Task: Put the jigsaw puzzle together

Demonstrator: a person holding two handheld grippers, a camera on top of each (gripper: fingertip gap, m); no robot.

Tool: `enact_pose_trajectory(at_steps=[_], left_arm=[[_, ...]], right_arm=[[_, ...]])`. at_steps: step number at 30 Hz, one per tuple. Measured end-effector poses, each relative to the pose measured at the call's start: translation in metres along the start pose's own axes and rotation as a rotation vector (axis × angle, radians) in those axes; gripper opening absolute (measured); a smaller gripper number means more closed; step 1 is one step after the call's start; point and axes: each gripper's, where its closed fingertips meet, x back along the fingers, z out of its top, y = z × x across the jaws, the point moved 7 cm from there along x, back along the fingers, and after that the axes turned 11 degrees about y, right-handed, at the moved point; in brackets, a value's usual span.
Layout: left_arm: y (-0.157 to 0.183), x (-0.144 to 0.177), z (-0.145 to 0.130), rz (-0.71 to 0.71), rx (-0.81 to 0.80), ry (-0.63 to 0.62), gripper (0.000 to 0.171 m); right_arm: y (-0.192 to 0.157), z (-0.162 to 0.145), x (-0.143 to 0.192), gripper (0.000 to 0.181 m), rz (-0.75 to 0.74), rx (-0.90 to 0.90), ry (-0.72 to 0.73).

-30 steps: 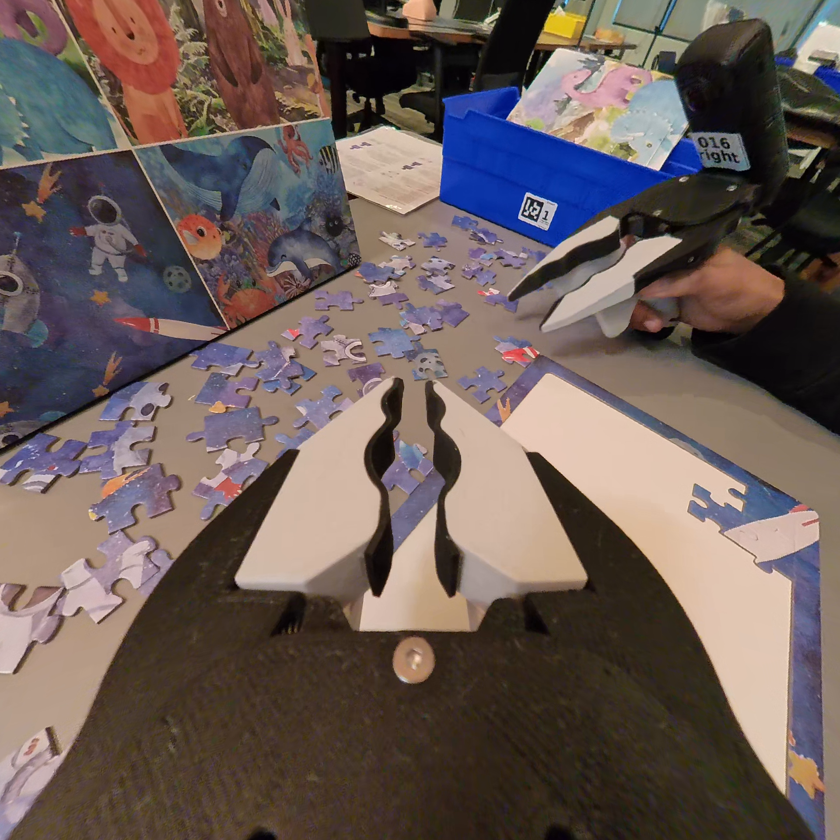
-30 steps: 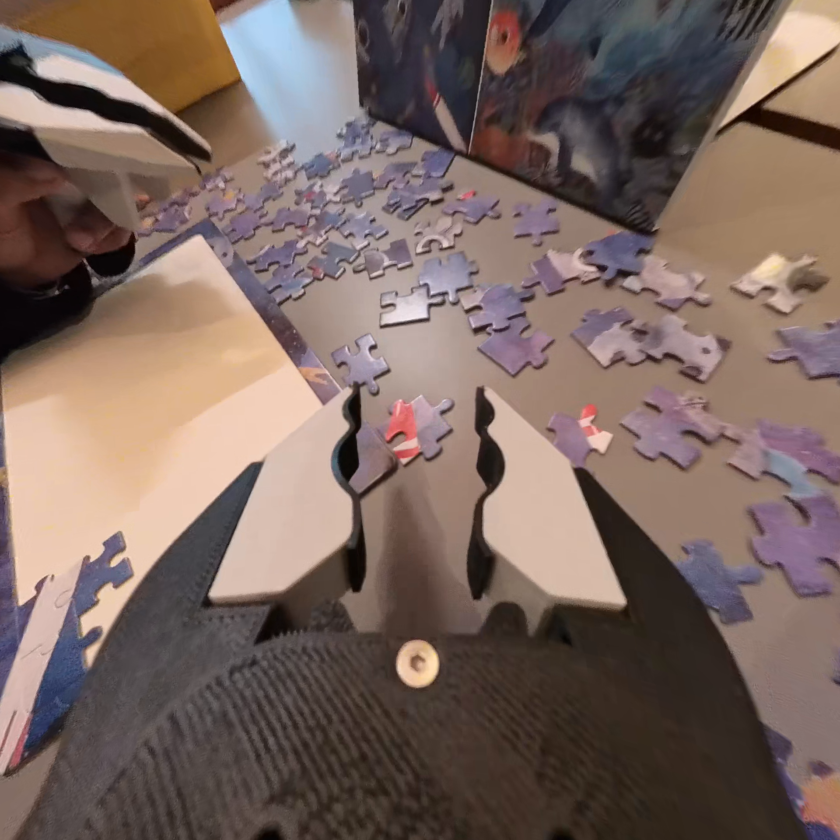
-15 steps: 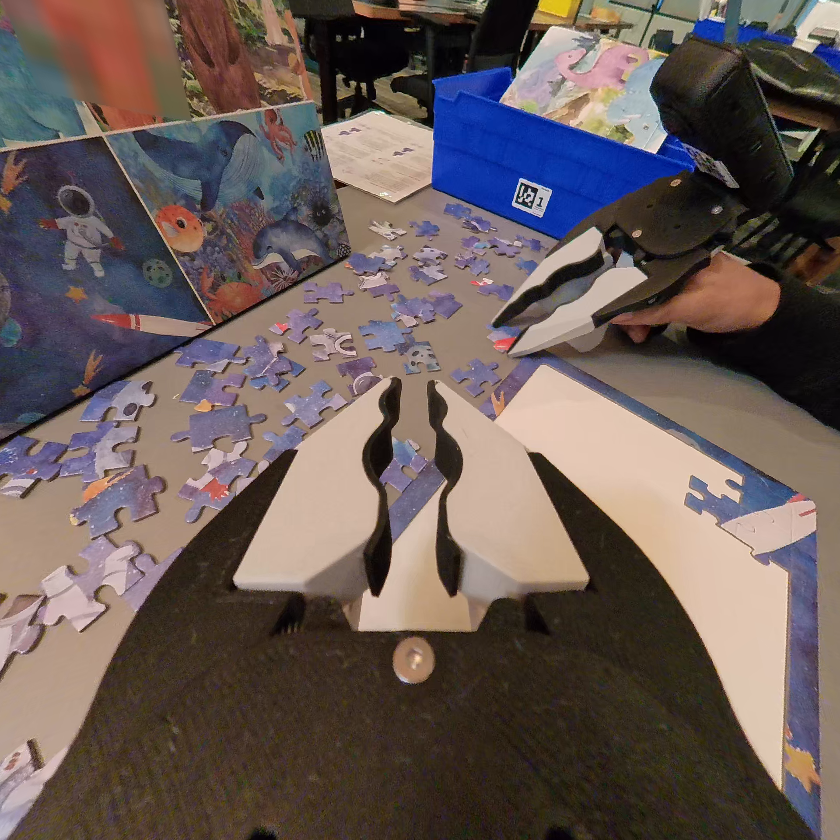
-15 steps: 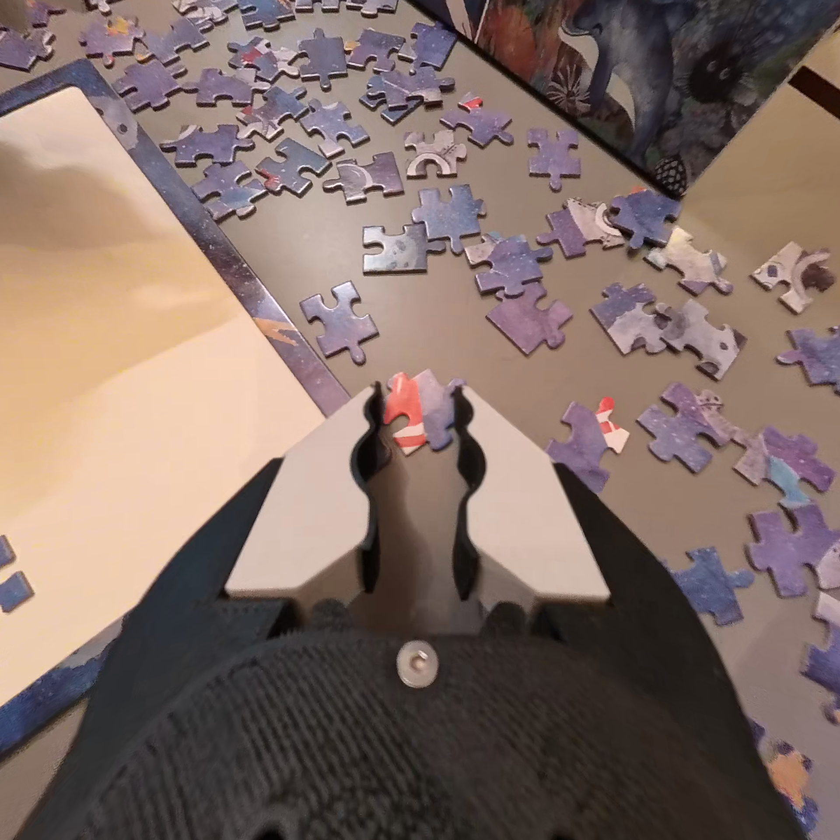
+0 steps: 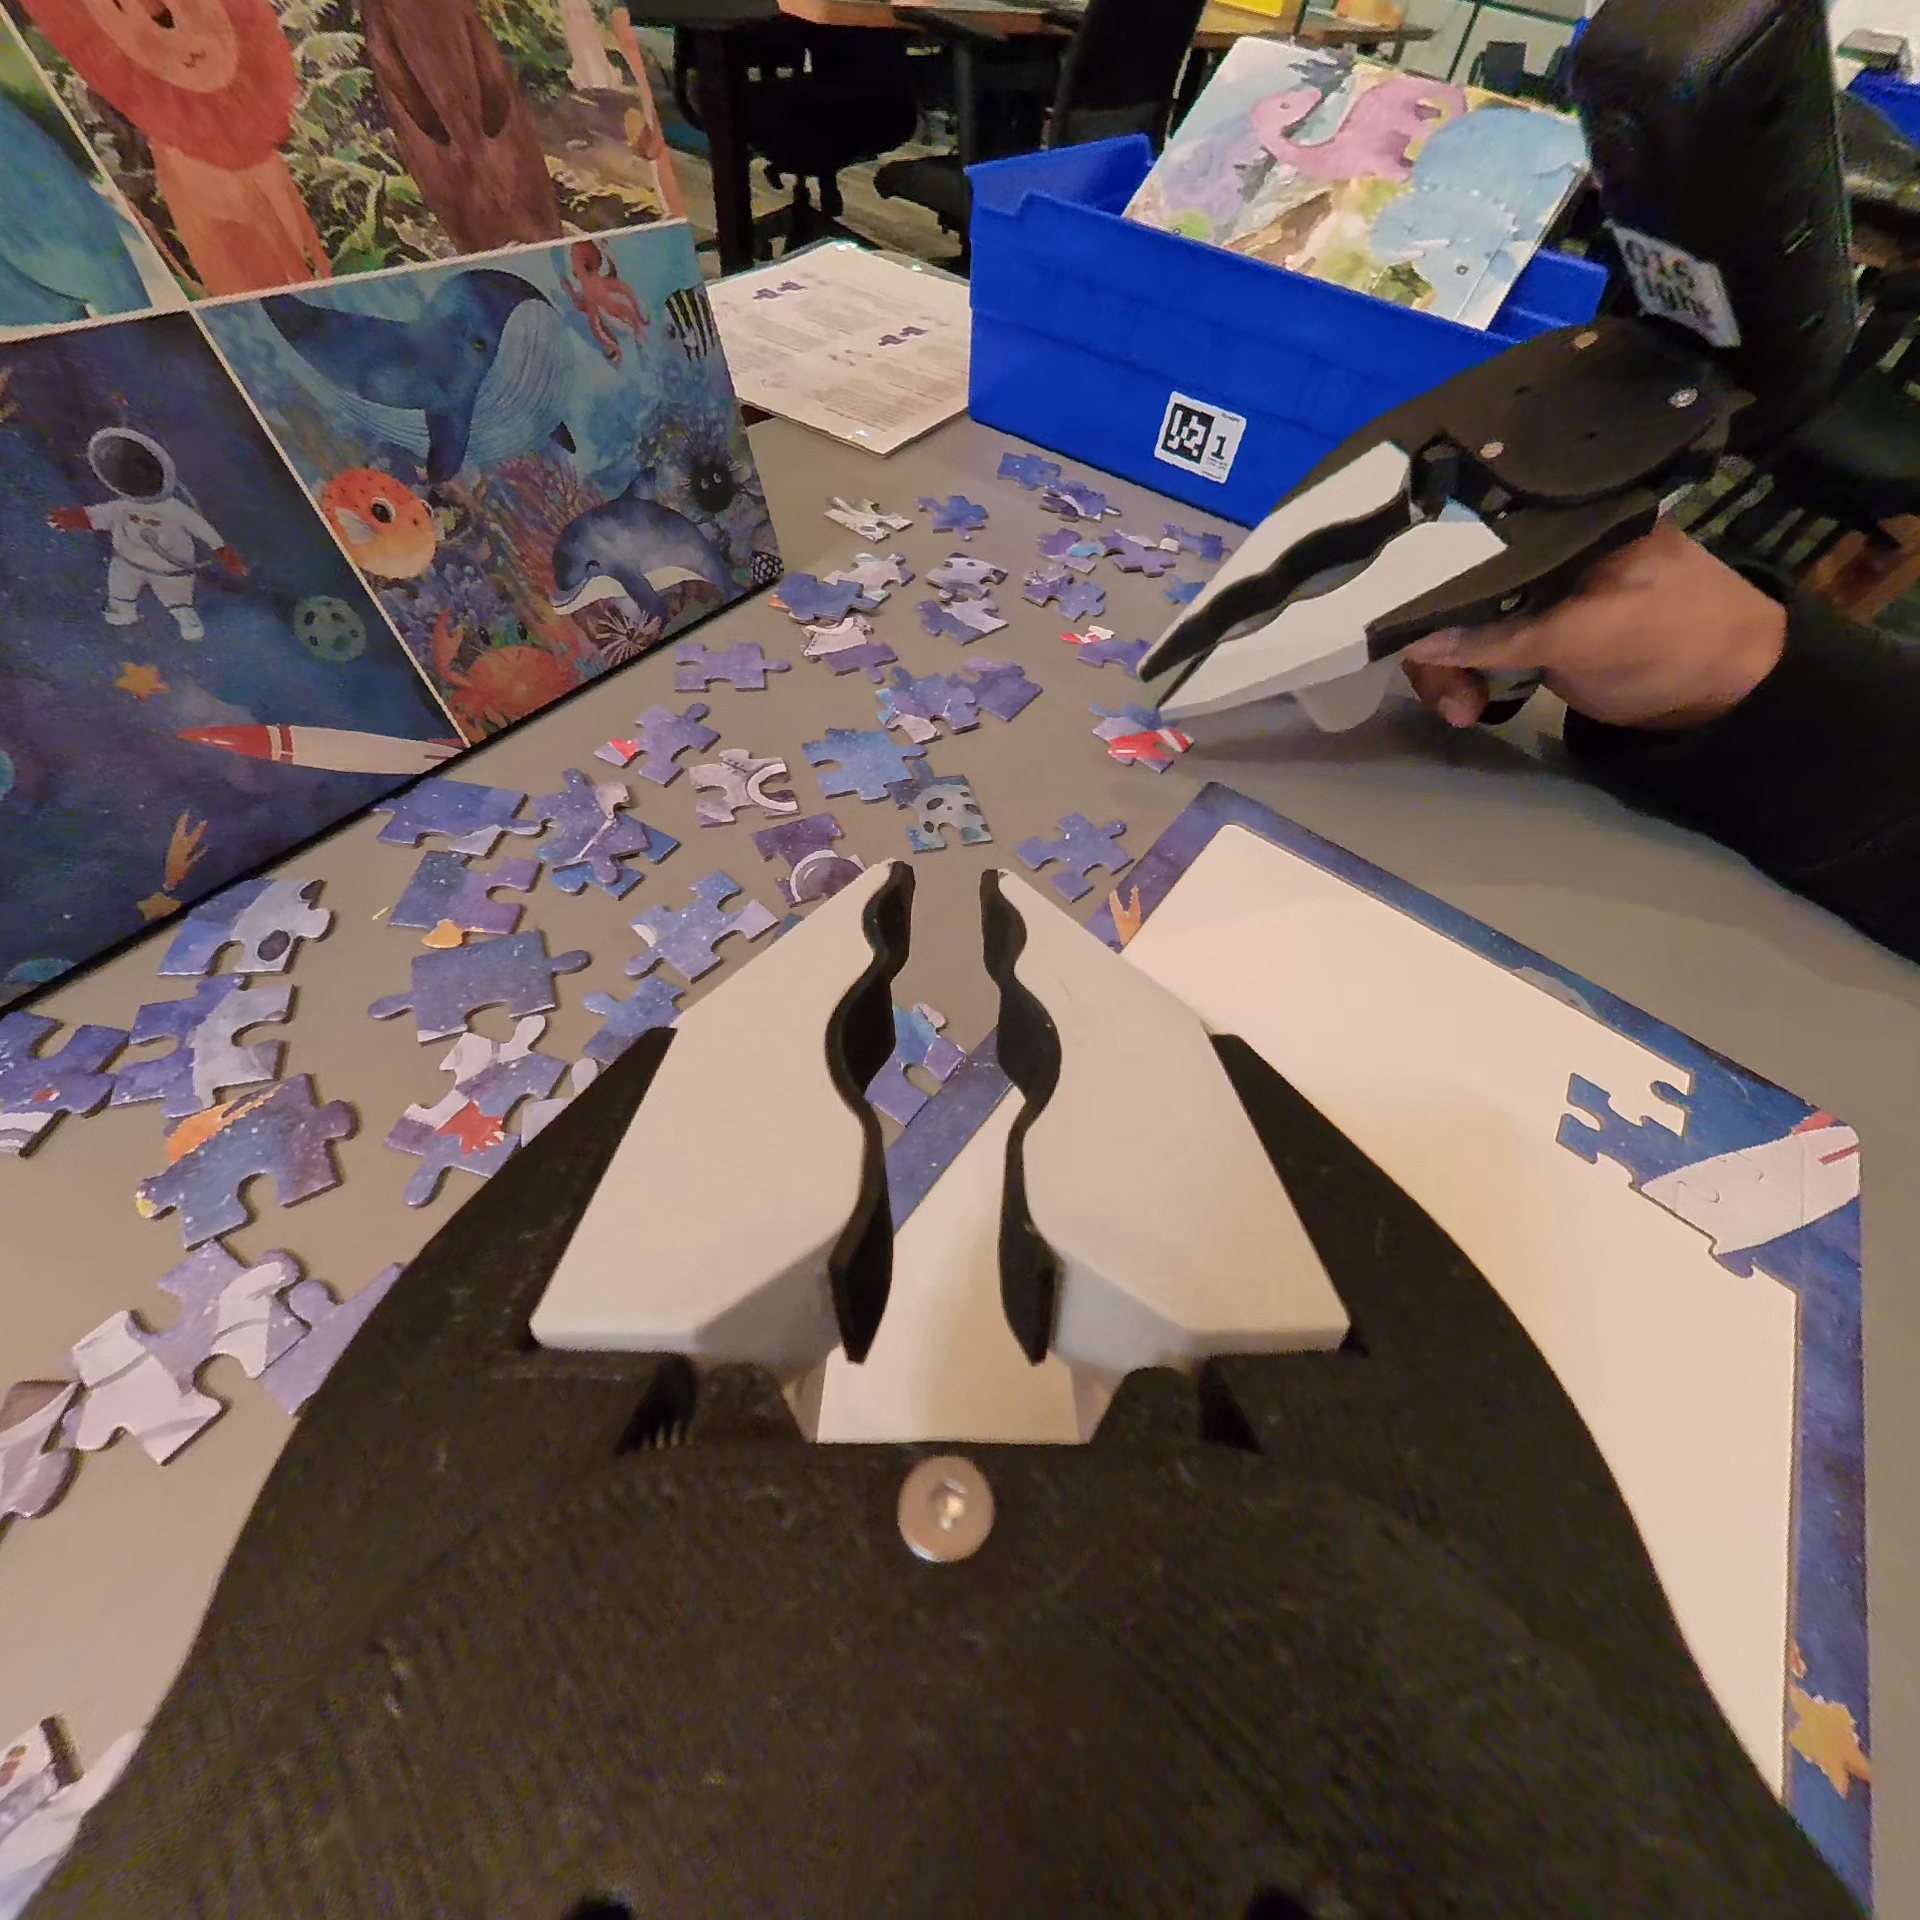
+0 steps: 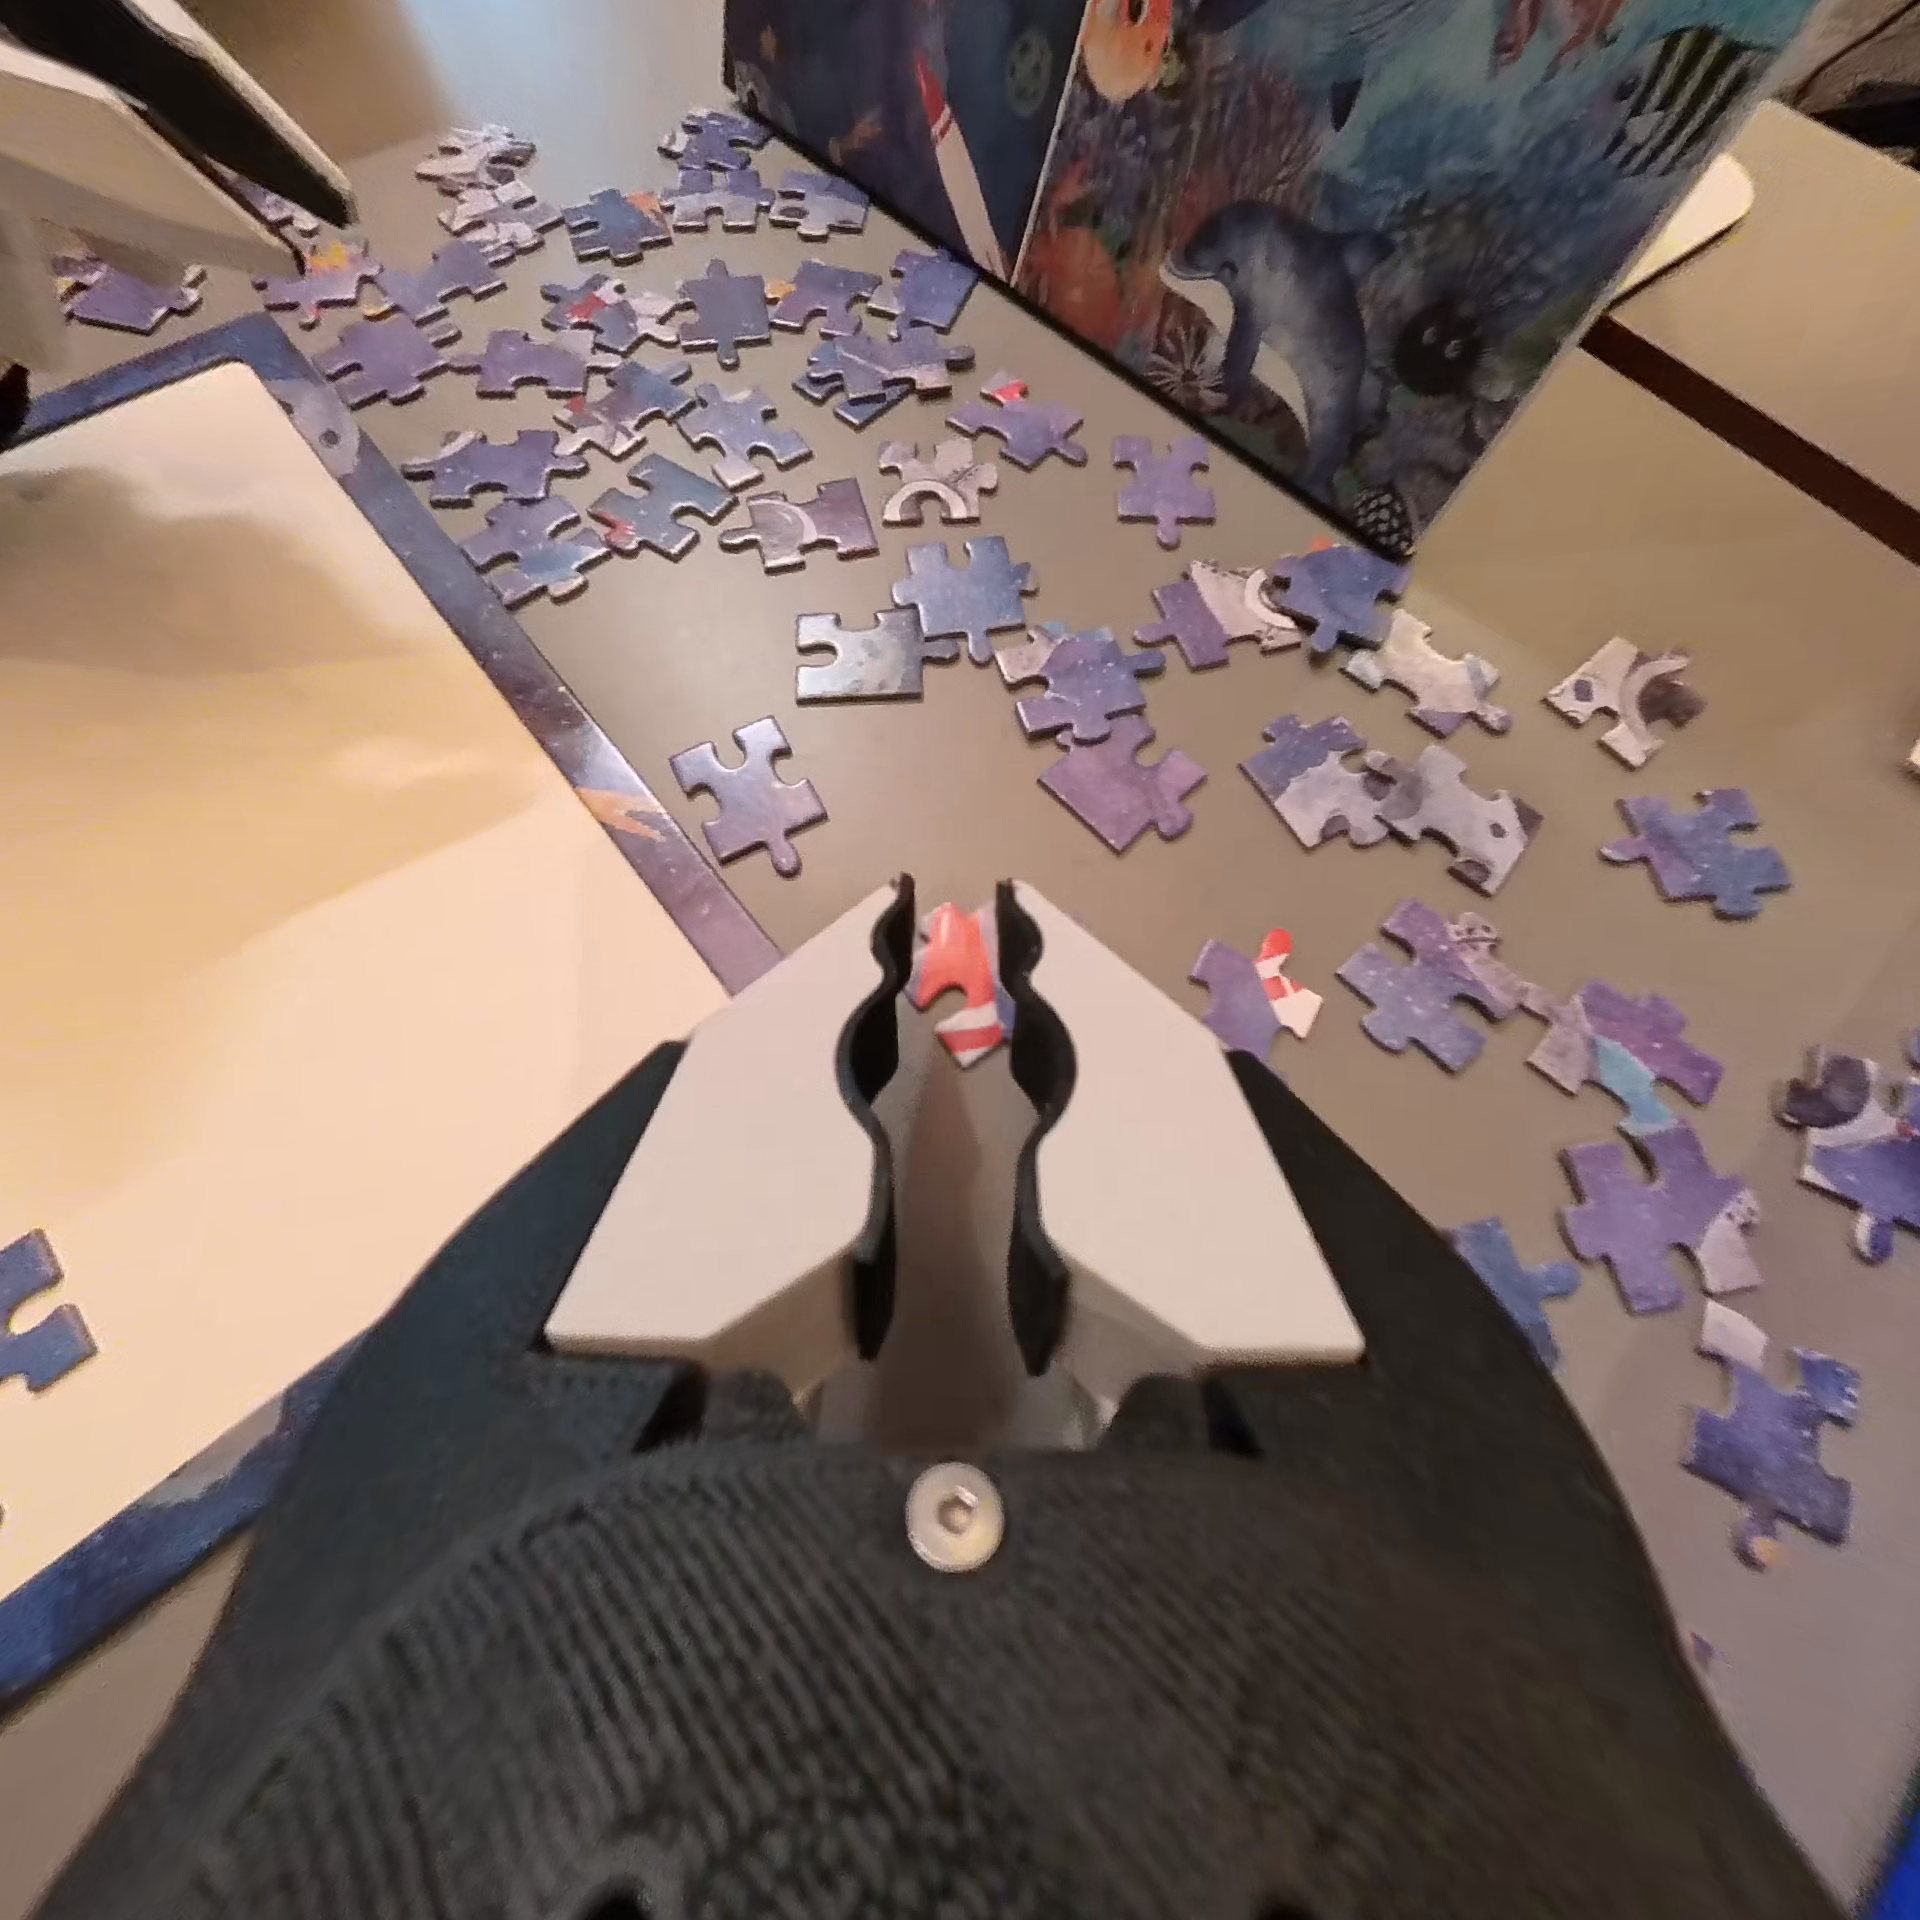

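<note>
My right gripper [image 6: 956,894] is down at the grey table, its fingertips closed on a red and white puzzle piece [image 6: 956,971] just beyond the puzzle frame's far edge. The left wrist view shows the same gripper [image 5: 1153,686] tipped down onto that piece [image 5: 1143,740]. My left gripper [image 5: 948,883] hovers over the frame's near-left edge, jaws slightly apart and empty. The puzzle frame [image 5: 1455,1091] has a blue border and a bare white inside, with a few joined pieces [image 5: 1745,1174] at its right corner. Several loose blue pieces [image 5: 862,764] lie scattered on the table.
Picture boards [image 5: 208,582] stand upright along the left, behind the loose pieces. A blue bin [image 5: 1143,343] holding another picture board stands at the back, with a printed sheet [image 5: 842,343] beside it. A person's hand [image 5: 1621,644] holds the right gripper. My hands' fingertips stand some 15 centimetres from each other.
My right gripper came down to the table and its jaws narrowed around the red and white piece. My left gripper has stayed about where it was, with the same gap.
</note>
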Motion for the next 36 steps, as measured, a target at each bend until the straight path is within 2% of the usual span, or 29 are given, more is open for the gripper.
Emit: enact_pose_trajectory(at_steps=[9, 23, 31, 36], left_arm=[[0.001, -0.001, -0.001, -0.007, 0.000, -0.006, 0.013], [0.002, -0.001, -0.001, -0.010, -0.003, -0.012, 0.015], [0.003, -0.002, -0.002, -0.011, -0.006, -0.015, 0.015], [0.003, -0.002, -0.002, -0.011, -0.007, -0.016, 0.015]], right_arm=[[0.022, 0.000, 0.016, 0.019, -0.085, -0.046, 0.015], [0.013, -0.021, 0.007, 0.037, 0.019, -0.054, -0.141], [0.013, -0.022, 0.005, 0.033, 0.004, -0.019, -0.136], [0.009, -0.021, 0.003, 0.023, 0.018, -0.010, -0.131]])
